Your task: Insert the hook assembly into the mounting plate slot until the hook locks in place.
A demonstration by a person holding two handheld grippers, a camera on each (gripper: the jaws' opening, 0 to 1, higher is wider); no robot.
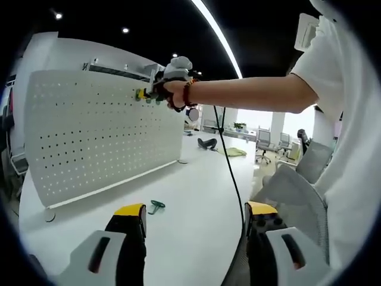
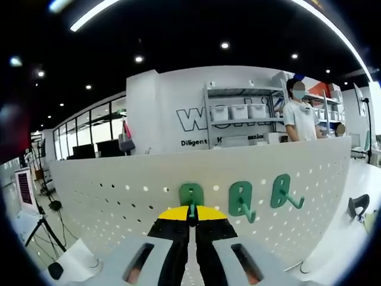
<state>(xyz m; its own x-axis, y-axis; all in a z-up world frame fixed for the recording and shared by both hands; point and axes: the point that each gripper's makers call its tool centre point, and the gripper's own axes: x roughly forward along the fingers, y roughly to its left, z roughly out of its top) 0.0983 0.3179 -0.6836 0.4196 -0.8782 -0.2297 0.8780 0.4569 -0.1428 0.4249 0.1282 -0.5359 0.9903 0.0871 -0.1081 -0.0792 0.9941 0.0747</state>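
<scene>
In the right gripper view my right gripper (image 2: 191,215) is shut on a green hook (image 2: 191,195), whose back plate lies against the white perforated mounting plate (image 2: 119,196) near its top edge. Two more green hooks (image 2: 243,200) (image 2: 284,192) hang on the plate to the right. In the left gripper view the right gripper (image 1: 156,90) is held by a hand at the top edge of the pegboard (image 1: 89,131). My left gripper (image 1: 196,217) stands open over the white table (image 1: 196,190), nothing between its fingers. A loose green hook (image 1: 156,206) lies on the table ahead of it.
A black cable (image 1: 229,161) hangs from the person's arm down across the table. A grey chair (image 1: 297,190) stands at the right. Dark and yellow-green items (image 1: 208,143) lie further along the table. A person (image 2: 300,116) stands by shelving behind the plate.
</scene>
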